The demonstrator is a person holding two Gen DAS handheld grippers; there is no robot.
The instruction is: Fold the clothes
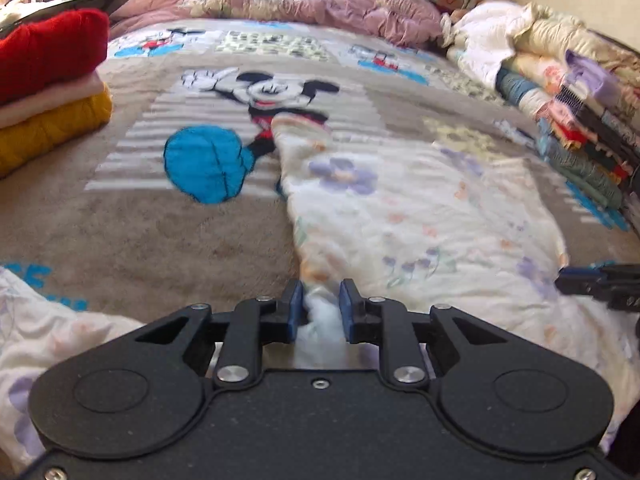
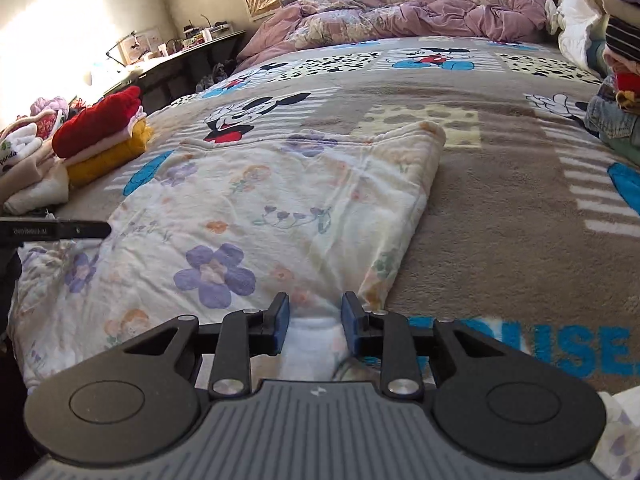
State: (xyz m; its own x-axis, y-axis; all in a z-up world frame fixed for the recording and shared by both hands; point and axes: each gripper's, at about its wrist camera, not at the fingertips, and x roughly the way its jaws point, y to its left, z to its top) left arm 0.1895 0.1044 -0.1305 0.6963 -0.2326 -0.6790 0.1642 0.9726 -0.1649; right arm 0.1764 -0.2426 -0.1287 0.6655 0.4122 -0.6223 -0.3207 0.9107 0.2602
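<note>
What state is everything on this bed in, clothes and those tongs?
Floral garment: spread flat on the blanket, partly folded.
Left tongs: white cloth bunched between the pads.
Right tongs: near edge of cloth between the pads.
Red, pink and yellow stack: folded.
Pink duvet: crumpled.

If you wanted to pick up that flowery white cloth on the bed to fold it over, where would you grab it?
Probably by its near edge, coming in low from the foot of the bed. The floral garment lies flat on the cartoon blanket, so only its edges offer a pinchable lip. Fabric is bunched between the pads of both the left gripper and right gripper there.
</note>
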